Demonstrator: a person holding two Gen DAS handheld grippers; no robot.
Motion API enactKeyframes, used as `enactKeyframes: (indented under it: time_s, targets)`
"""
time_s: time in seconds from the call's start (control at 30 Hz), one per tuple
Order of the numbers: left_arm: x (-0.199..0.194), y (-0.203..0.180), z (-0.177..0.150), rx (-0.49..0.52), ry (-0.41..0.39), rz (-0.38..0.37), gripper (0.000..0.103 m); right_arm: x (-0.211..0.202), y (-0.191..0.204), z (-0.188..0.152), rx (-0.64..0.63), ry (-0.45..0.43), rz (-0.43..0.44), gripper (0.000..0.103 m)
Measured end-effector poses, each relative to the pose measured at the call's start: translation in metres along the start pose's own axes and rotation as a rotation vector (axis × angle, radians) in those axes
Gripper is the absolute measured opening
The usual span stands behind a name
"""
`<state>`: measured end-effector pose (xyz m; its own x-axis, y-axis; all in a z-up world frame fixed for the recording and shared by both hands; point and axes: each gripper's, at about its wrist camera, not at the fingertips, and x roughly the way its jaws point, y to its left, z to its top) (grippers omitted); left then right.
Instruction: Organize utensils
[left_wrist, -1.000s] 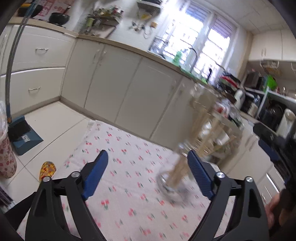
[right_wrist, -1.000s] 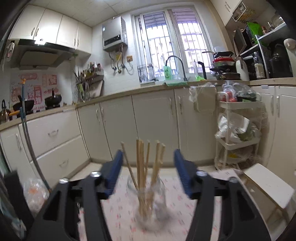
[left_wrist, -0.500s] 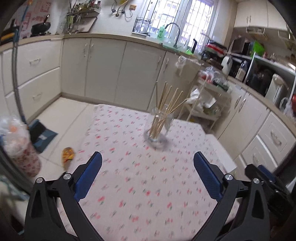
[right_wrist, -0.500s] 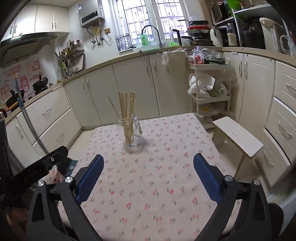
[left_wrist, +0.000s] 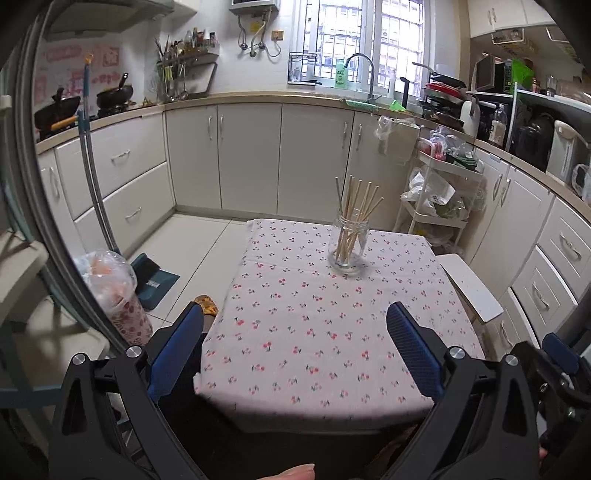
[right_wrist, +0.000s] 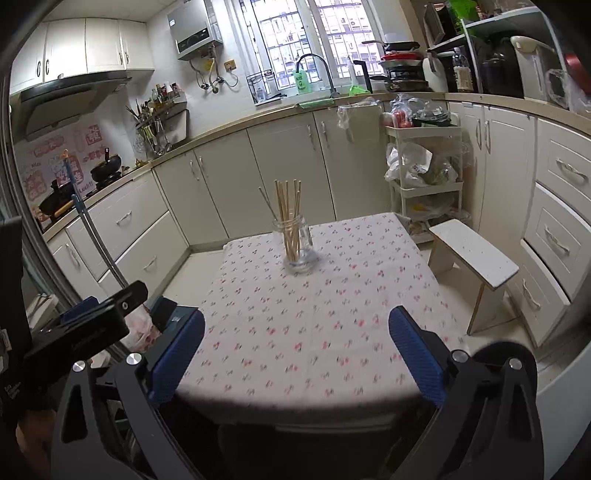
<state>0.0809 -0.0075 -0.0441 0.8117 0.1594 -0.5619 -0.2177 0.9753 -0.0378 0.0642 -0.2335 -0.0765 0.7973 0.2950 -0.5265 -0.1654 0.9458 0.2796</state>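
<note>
A clear glass jar (left_wrist: 347, 243) (right_wrist: 296, 247) stands upright at the far end of a table with a cherry-print cloth (left_wrist: 314, 332) (right_wrist: 314, 314). Several wooden chopsticks (left_wrist: 360, 206) (right_wrist: 288, 210) stand in the jar, fanned out. My left gripper (left_wrist: 295, 343) is open and empty, held back over the table's near edge. My right gripper (right_wrist: 295, 347) is open and empty, also at the near edge. Both are far from the jar. The left gripper's body shows in the right wrist view (right_wrist: 85, 325).
A white stool (right_wrist: 476, 258) (left_wrist: 469, 284) stands right of the table. A white trolley with bags (right_wrist: 424, 173) is behind it. Cabinets line the back and right. A bagged bin (left_wrist: 114, 291), dustpan (left_wrist: 155, 277) and slipper (left_wrist: 207, 304) are on the floor left.
Both grippers have pulled back from the jar to the table's near edge. The jar with chopsticks stays on the table and now looks small and distant.
</note>
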Motion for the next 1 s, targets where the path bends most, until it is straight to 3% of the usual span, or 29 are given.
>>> enactKeyframes:
  time_s: [0.47, 1.0]
  targets:
    - [-0.062, -0.002, -0.013, 0.004, -0.024, -0.037, 0.095, -0.042, 0.010, -0.020, -0.013, 0.000, 0.017, 0.096]
    - [-0.069, -0.008, -0.006, 0.007, -0.019, -0.053, 0.095, -0.052, 0.012, -0.018, -0.022, -0.019, 0.025, 0.096]
